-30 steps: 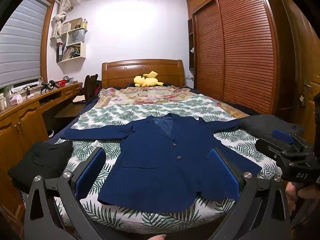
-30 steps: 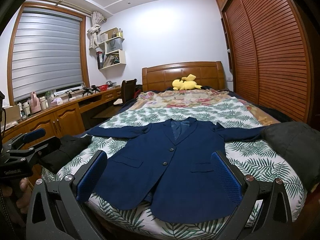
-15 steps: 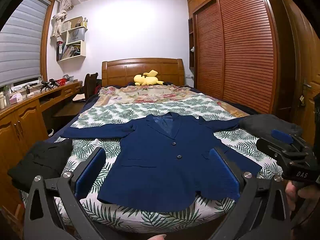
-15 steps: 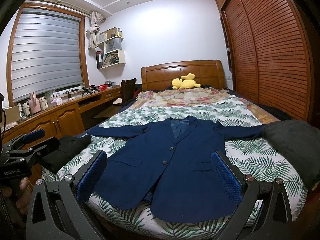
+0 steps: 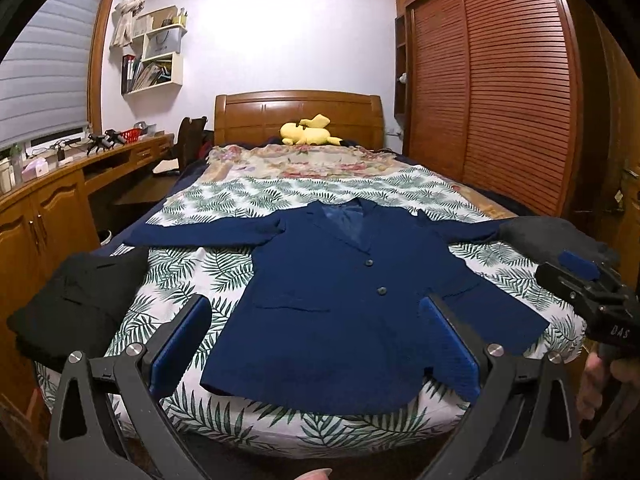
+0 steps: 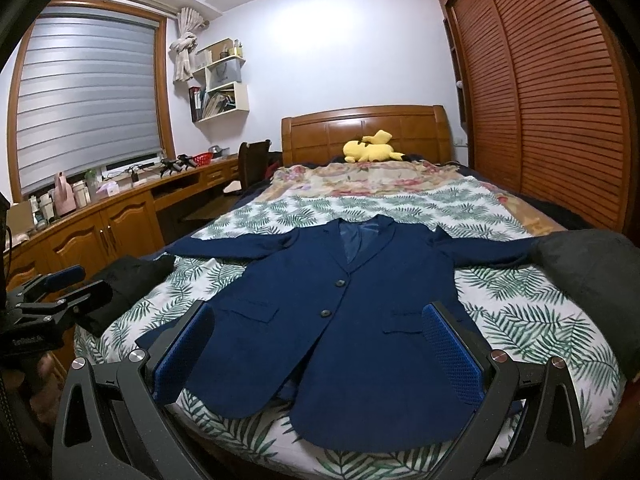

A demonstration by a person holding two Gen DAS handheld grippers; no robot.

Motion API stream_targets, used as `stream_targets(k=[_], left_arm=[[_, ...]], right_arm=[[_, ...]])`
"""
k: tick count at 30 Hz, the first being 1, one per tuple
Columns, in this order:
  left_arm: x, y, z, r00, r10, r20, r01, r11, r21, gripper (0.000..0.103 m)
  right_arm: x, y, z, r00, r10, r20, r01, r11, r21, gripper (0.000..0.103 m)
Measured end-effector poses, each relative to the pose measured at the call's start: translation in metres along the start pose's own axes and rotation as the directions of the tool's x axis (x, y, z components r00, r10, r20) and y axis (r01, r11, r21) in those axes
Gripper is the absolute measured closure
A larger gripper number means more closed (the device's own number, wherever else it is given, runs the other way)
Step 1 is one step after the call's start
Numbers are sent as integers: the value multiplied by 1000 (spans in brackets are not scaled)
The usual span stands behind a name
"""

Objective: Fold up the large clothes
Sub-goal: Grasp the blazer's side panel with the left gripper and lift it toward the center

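one navy blazer [image 5: 344, 304] flat mid-bed [image 5: 280, 196], sleeves out at 9 and 3, two buttons, one black pile [image 5: 76, 304] at 9, one grey pile [image 6: 592, 268] at 3, left gripper [image 5: 316, 340] and right gripper [image 6: 320, 344] both wide open, holding nothing

Each gripper [image 5: 316, 340] [image 6: 316, 344] is built from black angular arms — 2 fingers faced with textured blue pads [image 5: 450, 350], silver screws [image 5: 135, 349] set at the joints. White lettering is printed on the right gripper's body.
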State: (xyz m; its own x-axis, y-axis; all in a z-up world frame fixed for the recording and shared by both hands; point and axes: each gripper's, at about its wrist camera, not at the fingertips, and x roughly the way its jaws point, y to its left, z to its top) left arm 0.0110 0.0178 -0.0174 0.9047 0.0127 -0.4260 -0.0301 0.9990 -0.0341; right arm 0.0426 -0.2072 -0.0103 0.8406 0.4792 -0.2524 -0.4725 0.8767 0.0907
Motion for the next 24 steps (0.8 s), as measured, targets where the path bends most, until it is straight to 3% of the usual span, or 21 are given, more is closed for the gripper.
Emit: stream_targets(k=[12, 24], left_arm=[[47, 21, -8, 998, 11, -56, -11, 1000, 5, 0], [96, 58, -6, 992, 90, -87, -93, 995, -27, 0]], right_arm=[[52, 2, 12, 999, 52, -6, -52, 998, -38, 0], [132, -4, 31, 990, 135, -34, -136, 990, -30, 0]])
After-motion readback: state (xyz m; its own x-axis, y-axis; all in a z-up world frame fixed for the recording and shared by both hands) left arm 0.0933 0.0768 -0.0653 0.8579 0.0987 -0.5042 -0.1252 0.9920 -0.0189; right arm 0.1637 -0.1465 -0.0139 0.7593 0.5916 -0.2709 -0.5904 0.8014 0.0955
